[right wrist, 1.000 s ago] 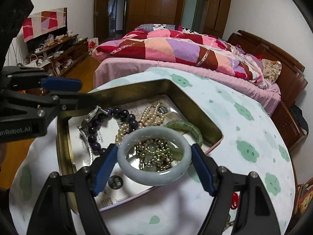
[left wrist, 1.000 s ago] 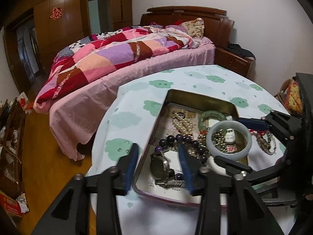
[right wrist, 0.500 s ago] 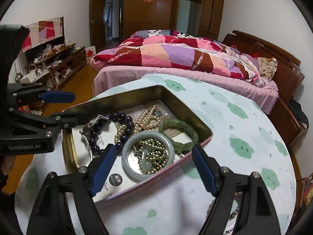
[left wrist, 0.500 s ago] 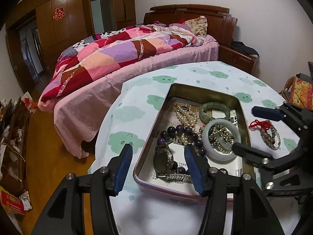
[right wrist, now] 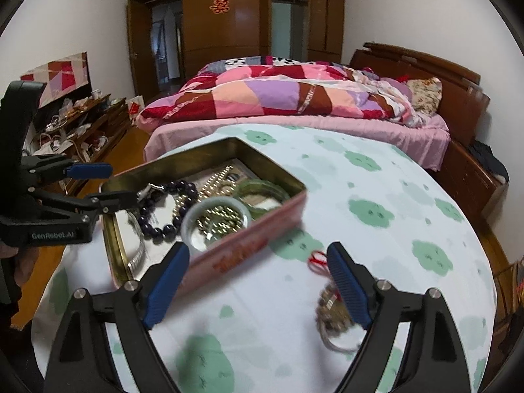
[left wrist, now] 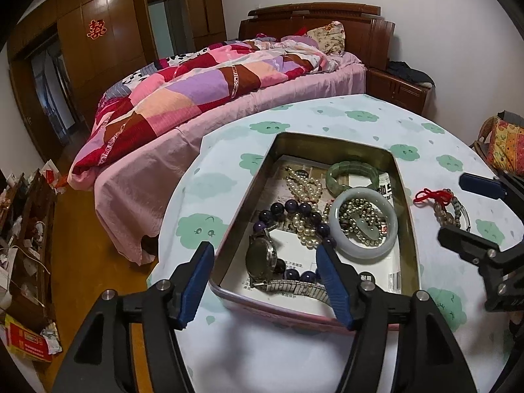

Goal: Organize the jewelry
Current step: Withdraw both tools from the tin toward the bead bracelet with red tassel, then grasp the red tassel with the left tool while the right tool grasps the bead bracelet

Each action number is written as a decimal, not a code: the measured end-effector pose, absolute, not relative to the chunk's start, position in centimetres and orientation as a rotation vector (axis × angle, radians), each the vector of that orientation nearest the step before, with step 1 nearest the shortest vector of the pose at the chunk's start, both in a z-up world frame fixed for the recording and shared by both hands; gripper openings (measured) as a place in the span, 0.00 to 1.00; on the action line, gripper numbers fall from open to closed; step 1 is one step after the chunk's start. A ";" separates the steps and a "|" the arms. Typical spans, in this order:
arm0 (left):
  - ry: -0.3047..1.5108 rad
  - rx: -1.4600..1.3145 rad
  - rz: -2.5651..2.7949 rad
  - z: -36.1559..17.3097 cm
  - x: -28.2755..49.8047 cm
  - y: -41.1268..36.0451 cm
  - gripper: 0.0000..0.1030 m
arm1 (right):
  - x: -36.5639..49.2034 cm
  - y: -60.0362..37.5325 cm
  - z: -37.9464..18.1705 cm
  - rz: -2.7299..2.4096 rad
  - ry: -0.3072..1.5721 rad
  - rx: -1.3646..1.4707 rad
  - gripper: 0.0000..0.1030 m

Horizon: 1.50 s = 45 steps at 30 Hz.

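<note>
While both claws have just been opening, empty, the pale bangle (left wrist: 363, 226) lies in the tin (left wrist: 407, 216) near the tabletop's (left wrist: 327, 353) edge.

Round table (left wrist: 360, 124) in cloud-print cloth, jewelry tin (left wrist: 407, 229), red-corded bracelet (left wrist: 445, 206) beside it

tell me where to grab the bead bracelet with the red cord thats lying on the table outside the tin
Take the bead bracelet across its beaded loop, coming down from above with the right gripper, whose open jaws have just been widening. It lies flat on the tablecloth, clear of the tin; the red cord knot looks too thin and floppy to pinch.
</note>
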<state>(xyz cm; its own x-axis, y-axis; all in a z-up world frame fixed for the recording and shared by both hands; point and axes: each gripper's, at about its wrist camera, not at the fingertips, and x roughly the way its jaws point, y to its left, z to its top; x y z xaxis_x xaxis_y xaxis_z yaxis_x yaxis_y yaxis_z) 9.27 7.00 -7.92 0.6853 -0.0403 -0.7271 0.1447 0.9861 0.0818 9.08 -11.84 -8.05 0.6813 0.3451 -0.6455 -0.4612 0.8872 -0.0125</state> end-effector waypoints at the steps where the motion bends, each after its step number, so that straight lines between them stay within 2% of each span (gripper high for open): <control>1: 0.809 0.139 -0.103 -7.9 9.2 6.8 0.63 | 8.9 -12.4 -8.1 0.446 0.685 -0.172 0.86; 17: 0.765 0.208 -0.180 -6.7 7.5 0.5 0.64 | 8.5 -22.5 -10.5 0.198 0.790 -0.025 0.87; 20: 0.758 0.224 -0.205 -6.5 7.6 -1.3 0.64 | 9.0 -23.1 -10.7 0.192 0.814 -0.008 0.75; 25: 0.744 0.257 -0.235 -6.2 8.1 -3.9 0.64 | 10.0 -22.3 -11.2 0.201 0.863 -0.050 0.48; 29: 0.744 0.266 -0.253 -6.5 8.5 -5.2 0.64 | 10.6 -22.0 -11.9 0.216 0.912 -0.054 0.46; 33: 0.757 0.268 -0.261 -7.1 8.8 -6.0 0.64 | 10.7 -22.2 -12.2 0.226 0.934 -0.045 0.39; 35: 0.760 0.268 -0.273 -7.2 8.7 -6.3 0.64 | 10.5 -22.4 -12.2 0.220 0.932 -0.046 0.32; 36: 0.759 0.268 -0.278 -7.3 8.6 -6.4 0.64 | 10.5 -22.4 -12.1 0.228 0.931 -0.044 0.22; 38: 0.759 0.271 -0.285 -7.3 8.5 -6.6 0.64 | 10.0 -22.3 -12.1 0.231 0.926 -0.069 0.13; 45: 0.754 0.264 -0.299 -7.1 8.2 -6.6 0.64 | 8.0 -23.5 -12.0 0.242 0.929 -0.082 0.13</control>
<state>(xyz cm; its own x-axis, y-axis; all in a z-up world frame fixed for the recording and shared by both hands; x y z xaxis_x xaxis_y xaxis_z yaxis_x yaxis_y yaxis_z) 8.21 -6.65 -7.12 0.6902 -0.1706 -0.7032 0.3582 0.9250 0.1271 7.95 -23.49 -11.98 0.5736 0.1709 -0.8011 -0.2417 0.9698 0.0338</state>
